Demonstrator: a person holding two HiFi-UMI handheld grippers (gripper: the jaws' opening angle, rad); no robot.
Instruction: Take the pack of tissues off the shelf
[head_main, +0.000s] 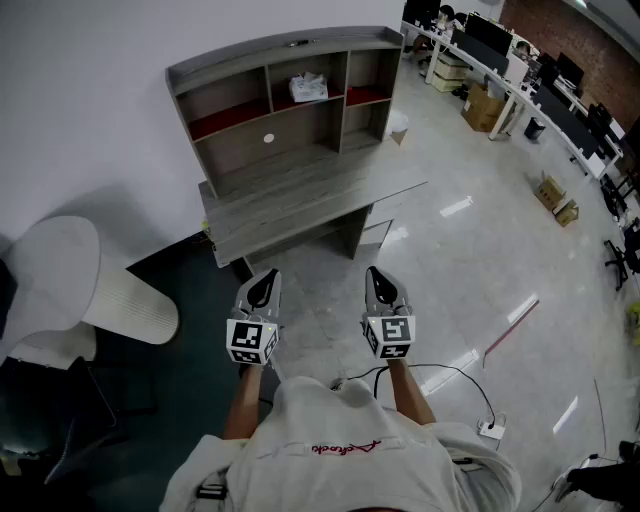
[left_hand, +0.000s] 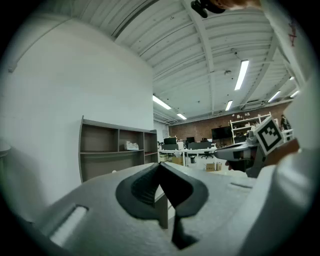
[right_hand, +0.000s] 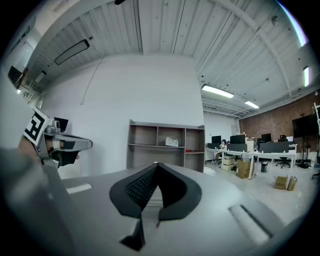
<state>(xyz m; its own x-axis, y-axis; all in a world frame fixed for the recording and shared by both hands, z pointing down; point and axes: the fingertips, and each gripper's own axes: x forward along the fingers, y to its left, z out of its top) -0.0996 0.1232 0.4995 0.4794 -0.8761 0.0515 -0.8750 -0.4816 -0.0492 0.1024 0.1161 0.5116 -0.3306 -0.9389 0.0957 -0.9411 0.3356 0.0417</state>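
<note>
Tongs come nearest: the left gripper (head_main: 263, 292) and the right gripper (head_main: 384, 290) are held side by side, each with its jaws pressed together and nothing gripped. Well ahead of both tips the desk (head_main: 300, 195) is seen, and beyond it the shelf (head_main: 270, 56). The pack of tissues (head_main: 308, 87) is found farthest off, in the upper middle compartment, roughly in line between the two grippers. The distance is best closed first. One pair of jaws should be opened wide before the compartment is entered, so the dividers are not struck.

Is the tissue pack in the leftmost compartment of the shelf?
No, the pack of tissues sits in the upper middle compartment of the shelf.
</note>
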